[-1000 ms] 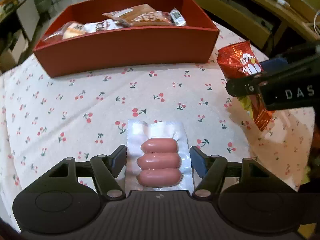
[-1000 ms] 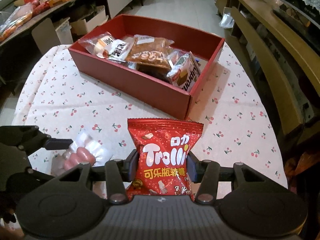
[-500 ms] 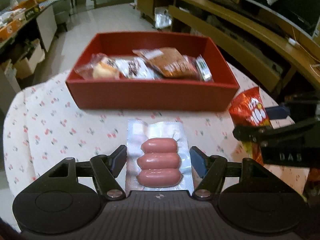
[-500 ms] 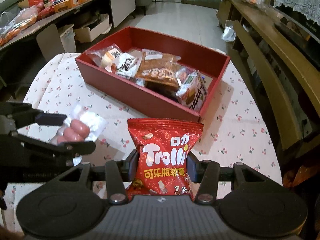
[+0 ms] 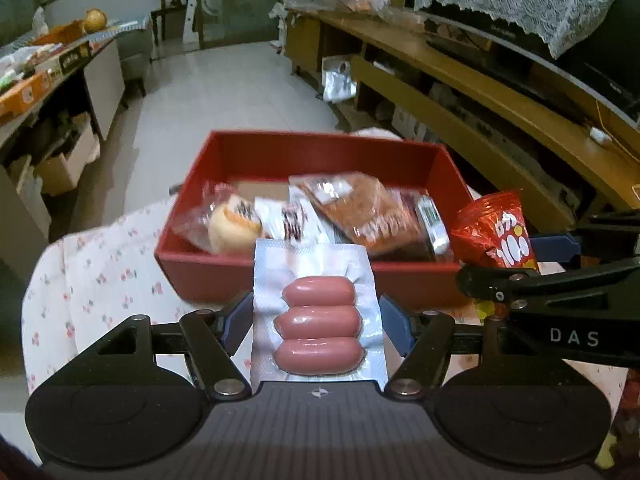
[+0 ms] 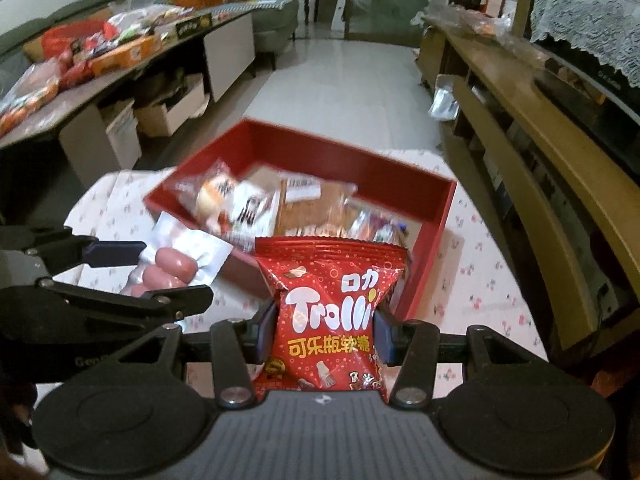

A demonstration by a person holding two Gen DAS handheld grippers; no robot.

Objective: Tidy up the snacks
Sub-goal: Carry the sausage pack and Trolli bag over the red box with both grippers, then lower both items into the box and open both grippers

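My left gripper (image 5: 316,320) is shut on a clear vacuum pack of three pink sausages (image 5: 318,322), held in the air just before the near wall of the red box (image 5: 320,146). My right gripper (image 6: 324,330) is shut on a red Trolli candy bag (image 6: 332,312), raised at the box's near right corner (image 6: 432,240). The sausage pack (image 6: 168,268) and left gripper show at the left of the right wrist view; the candy bag (image 5: 496,232) shows at the right of the left wrist view. The box holds several wrapped snacks (image 5: 360,212).
The box stands on a round table with a cherry-print cloth (image 5: 100,264). A low wooden bench and TV shelf (image 5: 500,92) run along the right. A long counter with boxes and packets (image 6: 100,52) is on the left, and tiled floor lies beyond.
Both grippers have lifted their packs off the cloth and moved up and forward towards the red box. The views now look into the box and down the room.
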